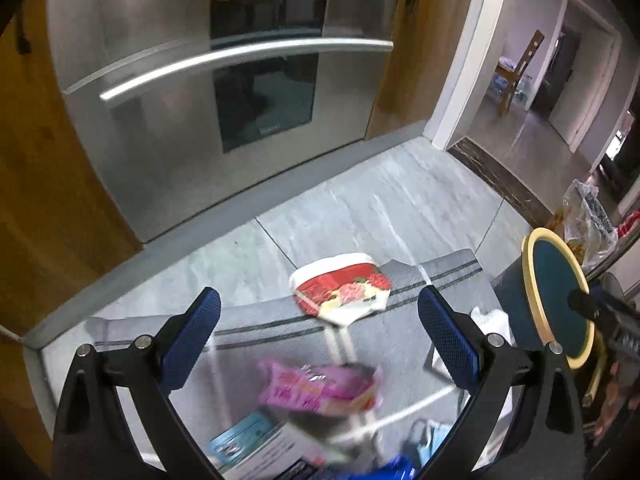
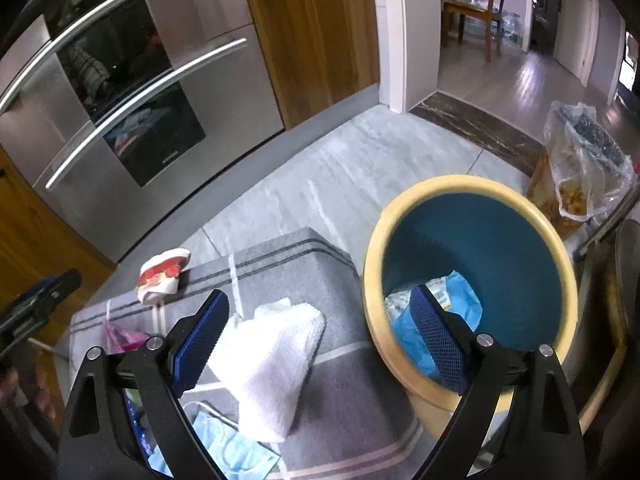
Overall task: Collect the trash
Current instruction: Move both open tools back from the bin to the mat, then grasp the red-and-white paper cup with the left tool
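Kitchen floor, litter scattered on a grey striped mat (image 2: pixel 280 264). My left gripper (image 1: pixel 320 340) is spread wide and empty, hovering above a pink wrapper (image 1: pixel 320 390) so the fingers can straddle it; a red-and-white wrapper (image 1: pixel 340 288) lies farther off at the mat's edge. My right gripper (image 2: pixel 320 340) is likewise spread and empty, placed between a crumpled white paper towel (image 2: pixel 272 360) and the bin (image 2: pixel 404 200), which stands just beside the mat for short carries. A blue packet (image 2: pixel 460 304) already lies inside it. A blue face mask (image 2: pixel 236 444) lies near me.
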`<action>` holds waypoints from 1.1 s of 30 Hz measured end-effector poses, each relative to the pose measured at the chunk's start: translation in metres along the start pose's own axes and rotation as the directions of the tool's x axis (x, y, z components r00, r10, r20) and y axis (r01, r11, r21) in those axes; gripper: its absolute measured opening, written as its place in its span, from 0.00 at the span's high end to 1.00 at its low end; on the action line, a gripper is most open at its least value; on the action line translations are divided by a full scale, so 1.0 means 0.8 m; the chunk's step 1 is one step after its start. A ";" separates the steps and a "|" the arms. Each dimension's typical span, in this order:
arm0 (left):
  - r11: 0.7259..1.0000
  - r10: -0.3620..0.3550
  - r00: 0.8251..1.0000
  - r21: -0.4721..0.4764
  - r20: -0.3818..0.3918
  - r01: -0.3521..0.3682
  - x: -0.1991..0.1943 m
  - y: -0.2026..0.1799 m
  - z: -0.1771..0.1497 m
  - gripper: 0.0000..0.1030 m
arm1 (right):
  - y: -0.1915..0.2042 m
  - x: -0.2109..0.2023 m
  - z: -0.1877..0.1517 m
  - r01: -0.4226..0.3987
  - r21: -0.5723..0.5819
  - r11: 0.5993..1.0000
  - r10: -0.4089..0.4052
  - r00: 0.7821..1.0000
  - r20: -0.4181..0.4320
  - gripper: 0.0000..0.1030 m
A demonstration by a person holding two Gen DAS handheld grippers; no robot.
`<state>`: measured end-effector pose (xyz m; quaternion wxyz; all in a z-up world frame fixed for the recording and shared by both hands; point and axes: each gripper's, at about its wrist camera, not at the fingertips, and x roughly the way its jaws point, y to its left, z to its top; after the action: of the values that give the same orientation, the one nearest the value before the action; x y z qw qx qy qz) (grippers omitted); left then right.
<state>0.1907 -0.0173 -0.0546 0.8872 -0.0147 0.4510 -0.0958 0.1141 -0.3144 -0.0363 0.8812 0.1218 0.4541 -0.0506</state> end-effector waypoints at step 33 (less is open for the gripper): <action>0.975 0.103 0.975 0.216 -0.199 -0.059 0.150 -0.071 -0.003 0.51 | -0.004 0.046 0.003 -0.058 0.025 0.998 0.061 0.988 -0.144 0.11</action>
<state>0.2487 -0.0952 -0.1455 0.8347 0.1073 0.5294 -0.1070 0.1369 -0.3178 -0.0651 0.8458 0.1477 0.5122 -0.0198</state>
